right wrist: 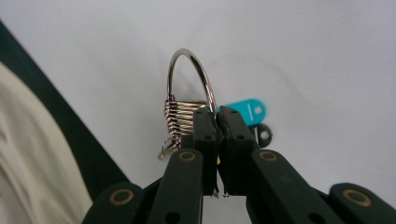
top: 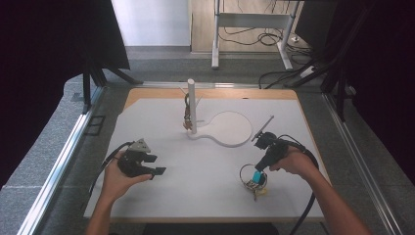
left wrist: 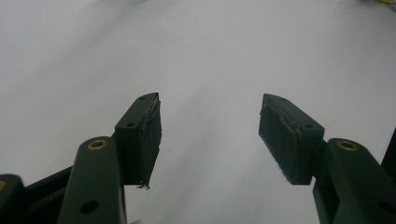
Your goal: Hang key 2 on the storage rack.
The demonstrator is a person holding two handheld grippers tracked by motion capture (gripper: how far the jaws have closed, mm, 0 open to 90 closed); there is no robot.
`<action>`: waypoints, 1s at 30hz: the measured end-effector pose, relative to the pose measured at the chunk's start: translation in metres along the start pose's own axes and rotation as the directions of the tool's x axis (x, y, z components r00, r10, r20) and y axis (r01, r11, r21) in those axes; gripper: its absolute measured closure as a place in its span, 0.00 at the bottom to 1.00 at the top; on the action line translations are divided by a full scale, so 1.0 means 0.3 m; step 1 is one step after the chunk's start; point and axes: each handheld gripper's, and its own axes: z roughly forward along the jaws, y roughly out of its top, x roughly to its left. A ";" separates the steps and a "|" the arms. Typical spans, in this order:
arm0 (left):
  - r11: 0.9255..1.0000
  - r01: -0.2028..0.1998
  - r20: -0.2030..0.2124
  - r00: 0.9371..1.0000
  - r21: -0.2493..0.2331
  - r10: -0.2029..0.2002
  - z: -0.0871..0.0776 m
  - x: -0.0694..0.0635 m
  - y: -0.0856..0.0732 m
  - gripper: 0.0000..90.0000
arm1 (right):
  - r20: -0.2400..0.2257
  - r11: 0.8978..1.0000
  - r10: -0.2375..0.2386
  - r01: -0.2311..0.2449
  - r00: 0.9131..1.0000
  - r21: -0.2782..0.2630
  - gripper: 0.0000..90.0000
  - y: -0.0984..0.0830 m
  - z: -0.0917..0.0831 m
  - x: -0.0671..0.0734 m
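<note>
Pinching the key ring (right wrist: pixel 191 84) near the tabletop's (top: pixel 195 196) front right corner, the right gripper (right wrist: pixel 217 116) stands nearer the far-edge post (top: pixel 192 105) than the left gripper (left wrist: pixel 210 135), whose jaws are spread.

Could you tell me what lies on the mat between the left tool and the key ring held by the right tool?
Nothing: in the high view, the mat is bare between the left tool and the key ring.

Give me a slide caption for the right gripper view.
Right gripper jaws shut on a metal key ring above the white table.
</note>
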 end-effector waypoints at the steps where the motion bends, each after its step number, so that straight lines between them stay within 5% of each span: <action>1: 1.000 0.000 0.002 1.000 0.000 0.000 0.001 0.000 0.000 0.44 | 0.011 1.000 0.001 -0.001 1.000 -0.013 0.96 0.007 -0.013 0.000; 21: 1.000 -0.008 0.003 1.000 0.004 0.008 -0.004 0.001 -0.002 0.44 | 0.089 0.984 0.075 -0.059 0.993 -0.167 0.96 0.137 -0.203 -0.063; 30: 1.000 -0.005 0.001 1.000 -0.003 0.005 -0.010 0.002 -0.005 0.44 | 0.100 0.982 0.069 -0.050 0.993 -0.184 0.96 0.202 -0.257 -0.071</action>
